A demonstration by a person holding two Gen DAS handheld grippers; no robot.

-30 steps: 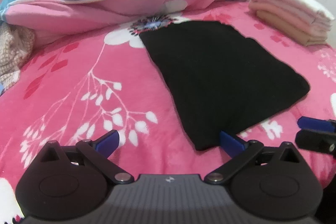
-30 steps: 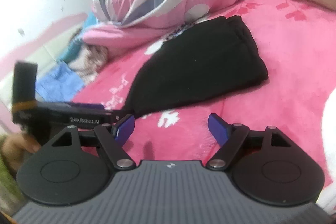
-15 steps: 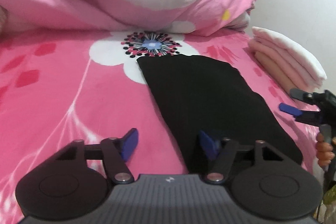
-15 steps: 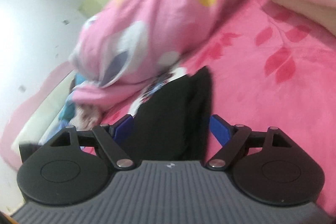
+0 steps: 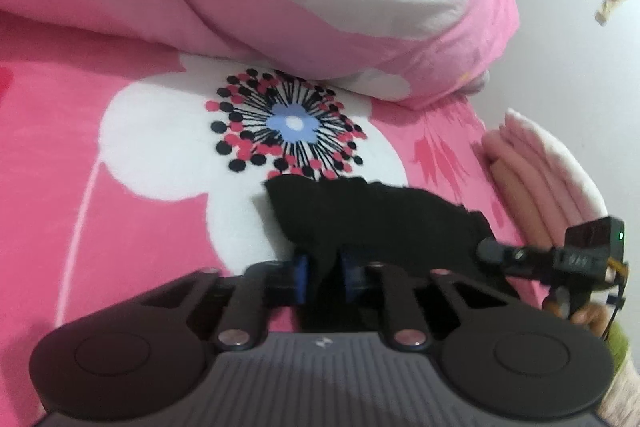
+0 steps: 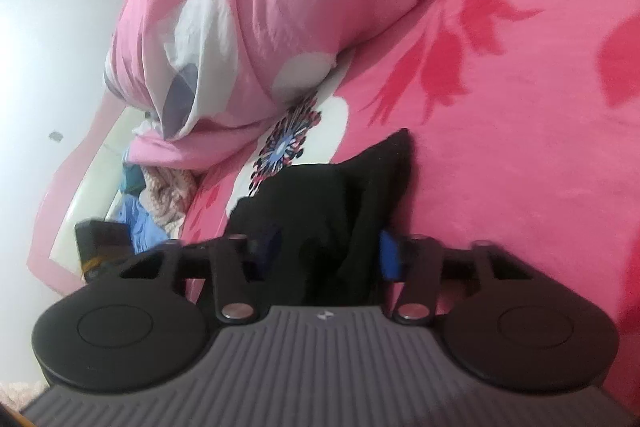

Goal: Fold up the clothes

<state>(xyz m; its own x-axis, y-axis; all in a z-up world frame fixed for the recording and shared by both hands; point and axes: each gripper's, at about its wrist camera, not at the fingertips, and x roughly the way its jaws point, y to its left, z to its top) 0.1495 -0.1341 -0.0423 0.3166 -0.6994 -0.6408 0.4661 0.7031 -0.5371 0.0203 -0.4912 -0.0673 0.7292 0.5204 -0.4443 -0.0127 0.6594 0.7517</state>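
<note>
Both tongs, left [image 5: 323, 274] and right [image 6: 328, 251], just clenched the garment [image 5: 376, 223] (six o'clock edge); uneven pulls could skew its fold.

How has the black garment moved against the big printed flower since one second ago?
Yes. In the left wrist view the black garment, earlier flat, is bunched below the printed flower, its near end drawn toward it, pinched in the left gripper.

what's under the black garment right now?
The black garment lies on the pink floral bed cover, overlapping the edge of its big white flower print. Anything directly beneath the cloth is covered, so I cannot tell.
</note>
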